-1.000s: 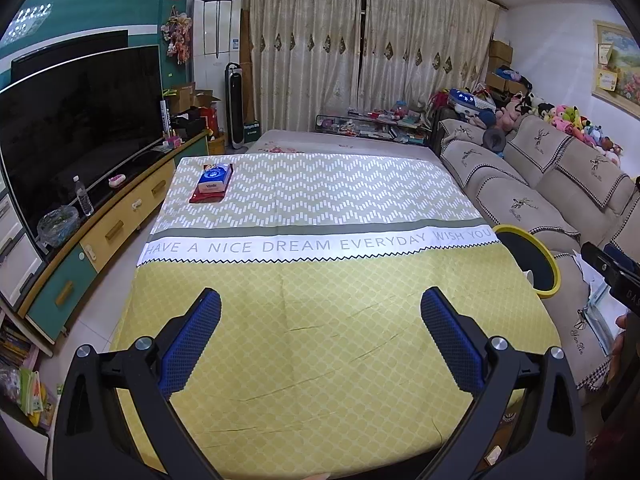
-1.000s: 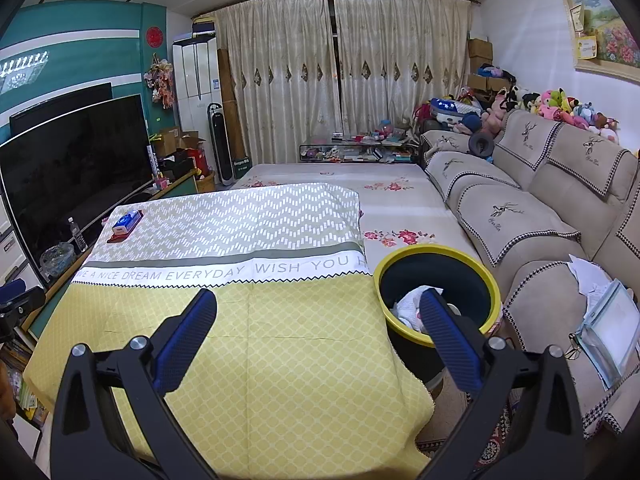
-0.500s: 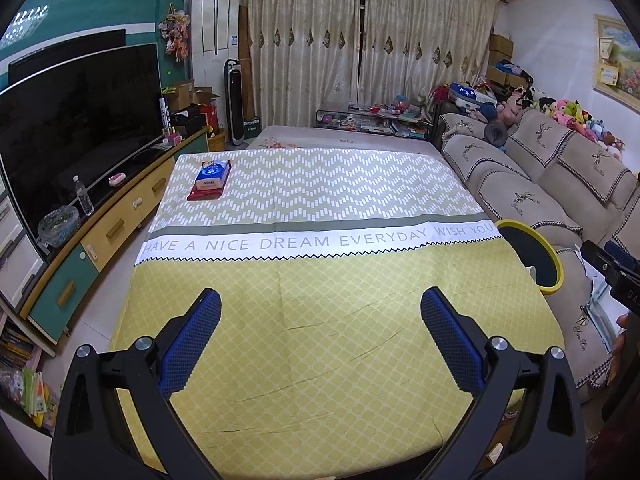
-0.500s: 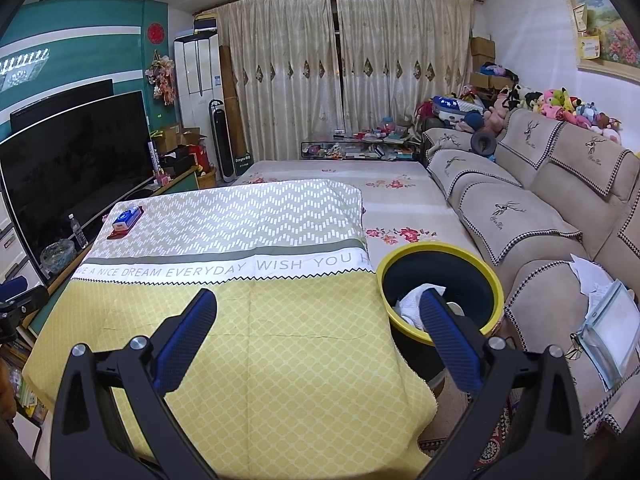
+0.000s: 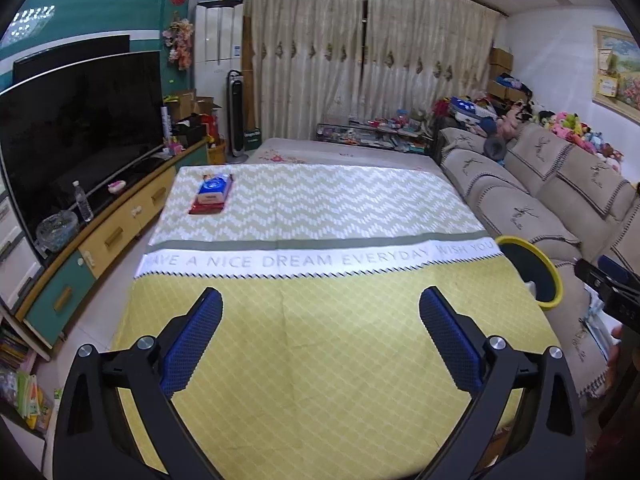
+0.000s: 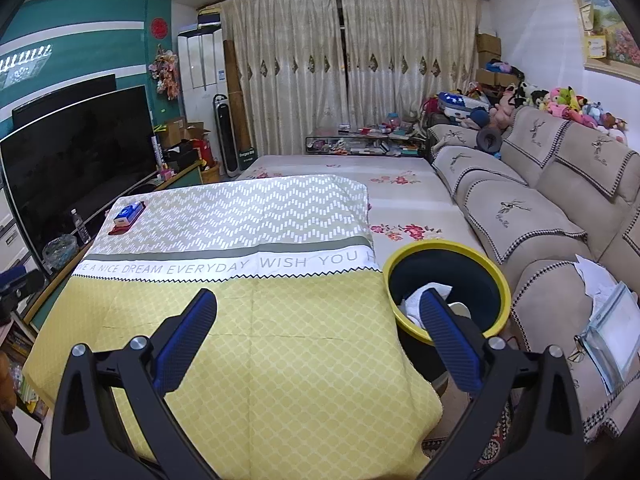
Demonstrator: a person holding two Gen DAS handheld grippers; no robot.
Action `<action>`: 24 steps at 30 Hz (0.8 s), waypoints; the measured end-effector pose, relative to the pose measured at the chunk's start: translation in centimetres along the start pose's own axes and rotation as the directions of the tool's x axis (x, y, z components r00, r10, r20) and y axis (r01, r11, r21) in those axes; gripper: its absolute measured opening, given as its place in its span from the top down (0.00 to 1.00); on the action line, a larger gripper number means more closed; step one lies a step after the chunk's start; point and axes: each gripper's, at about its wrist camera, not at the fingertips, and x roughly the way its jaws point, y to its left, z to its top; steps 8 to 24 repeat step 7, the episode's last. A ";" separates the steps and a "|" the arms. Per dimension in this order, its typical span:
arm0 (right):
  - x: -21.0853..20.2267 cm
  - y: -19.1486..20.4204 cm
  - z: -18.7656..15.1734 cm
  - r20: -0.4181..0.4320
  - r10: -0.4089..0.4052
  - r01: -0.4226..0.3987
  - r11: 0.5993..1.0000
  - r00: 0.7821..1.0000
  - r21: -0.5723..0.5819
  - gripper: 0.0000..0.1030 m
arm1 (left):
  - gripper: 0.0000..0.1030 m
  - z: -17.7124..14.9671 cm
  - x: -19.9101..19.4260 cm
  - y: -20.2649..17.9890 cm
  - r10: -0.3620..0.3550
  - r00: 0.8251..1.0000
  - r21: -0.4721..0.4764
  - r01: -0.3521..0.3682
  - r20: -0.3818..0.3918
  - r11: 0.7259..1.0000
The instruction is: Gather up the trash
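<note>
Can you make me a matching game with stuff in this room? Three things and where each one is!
Things:
1. blue tissue pack
2. yellow-rimmed dark trash bin
3. clear plastic water bottle

Places:
A. on the TV cabinet, in front of the black TV
B. on the far part of the patterned tablecloth
C. between the table and the beige sofa

Pairs: 1-B, 2-C, 3-A
</note>
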 end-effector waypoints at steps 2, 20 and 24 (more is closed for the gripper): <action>0.8 0.2 0.8 -0.004 0.020 -0.020 1.000 1.000 -0.015 0.06 | 0.04 0.8 1.5 0.8 0.002 0.999 -0.029 -0.004 -0.047 1.000; 5.6 1.0 3.8 -0.045 0.066 -0.068 0.997 0.997 -0.042 0.06 | 0.04 2.7 7.6 3.3 0.043 0.994 -0.046 -0.048 -0.098 0.998; 5.6 1.0 3.8 -0.045 0.066 -0.068 0.997 0.997 -0.042 0.06 | 0.04 2.7 7.6 3.3 0.043 0.994 -0.046 -0.048 -0.098 0.998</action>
